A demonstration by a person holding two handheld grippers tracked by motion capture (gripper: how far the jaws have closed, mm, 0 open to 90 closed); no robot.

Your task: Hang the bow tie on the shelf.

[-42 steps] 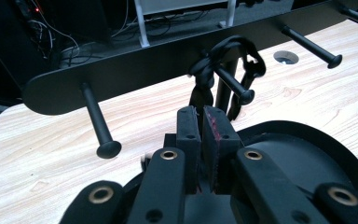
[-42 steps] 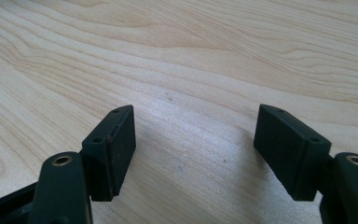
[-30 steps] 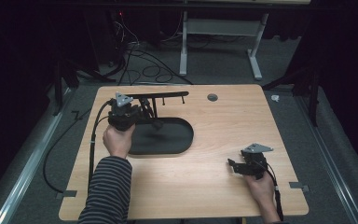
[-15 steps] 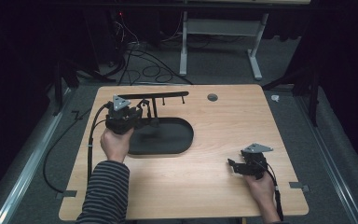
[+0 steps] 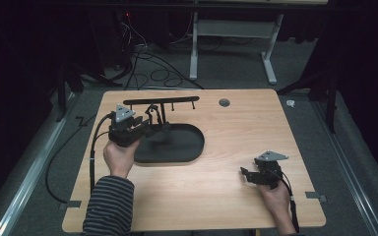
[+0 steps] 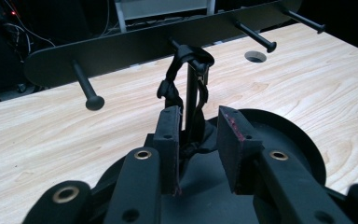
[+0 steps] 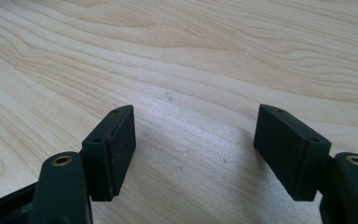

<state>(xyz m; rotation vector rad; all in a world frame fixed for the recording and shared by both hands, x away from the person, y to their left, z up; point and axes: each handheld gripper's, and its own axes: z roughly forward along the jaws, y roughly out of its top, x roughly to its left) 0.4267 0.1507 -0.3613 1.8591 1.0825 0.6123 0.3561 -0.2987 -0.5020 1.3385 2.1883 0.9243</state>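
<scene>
1. Strap loop (image 6: 186, 88): a thin black band with small clips, hung over the middle peg of the peg rack (image 6: 135, 46). It dangles beside the rack's upright post, just ahead of the left gripper (image 6: 196, 140), and its lower end reaches down between the two pads toward the black oval base (image 6: 303, 154).

2. Left gripper state: its jaws have just been opening. The pads now stand apart with a clear gap, and neither seems to press on the strap, though its lower end lies between them. In the high view the gripper (image 5: 150, 129) sits at the near-left edge of the base, pointing at the rack.

3. Right gripper (image 7: 193, 154): jaws spread wide over bare wooden table (image 7: 214, 56), nothing between them. In the high view it rests well apart from the rack (image 5: 248, 174).

4. Handling, as I judge it: the strap looks light, limp and thin, so it will swing and fold rather than hold shape. The clips are probably the only stiff parts.

5. Where to grip: the straight run of band just beyond the fingertips, below the peg, pinched across its flat face. Avoid catching the post between the pads.

6. Risk: a limp band can slip off a shallow pinch or snag on the peg's knob.
</scene>
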